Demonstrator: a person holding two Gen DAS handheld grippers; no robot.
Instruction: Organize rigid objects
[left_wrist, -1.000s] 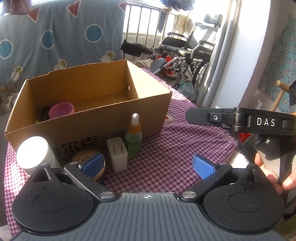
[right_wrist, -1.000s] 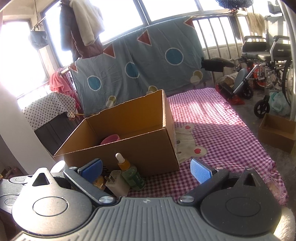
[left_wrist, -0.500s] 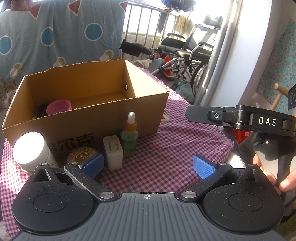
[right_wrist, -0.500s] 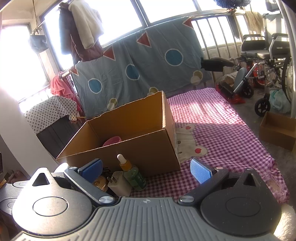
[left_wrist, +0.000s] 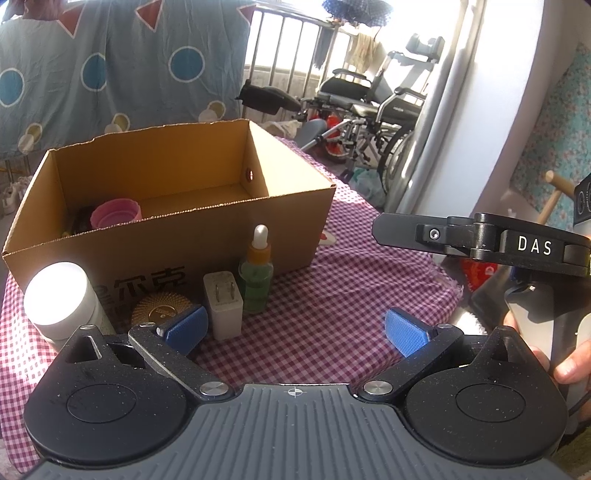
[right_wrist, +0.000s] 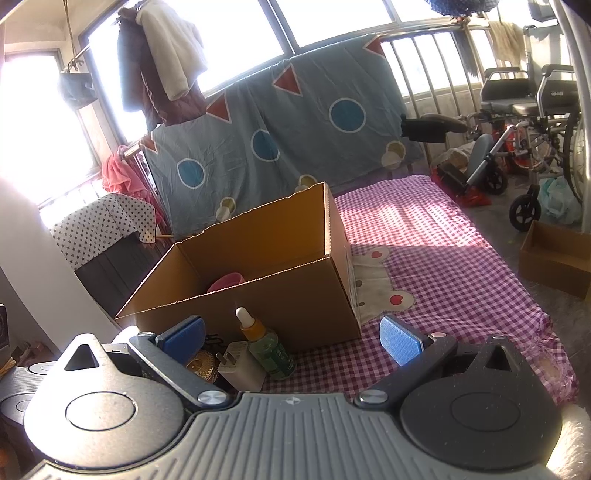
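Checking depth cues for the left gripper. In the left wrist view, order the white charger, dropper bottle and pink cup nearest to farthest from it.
From the left gripper, jaws open:
1. White charger, just past the left finger, on the checked cloth.
2. Dropper bottle, right behind the charger, against the cardboard box.
3. Pink cup, inside the box, back left.

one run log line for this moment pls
left gripper open, empty | right gripper open, empty | green dropper bottle, white plug adapter outside brown cardboard box
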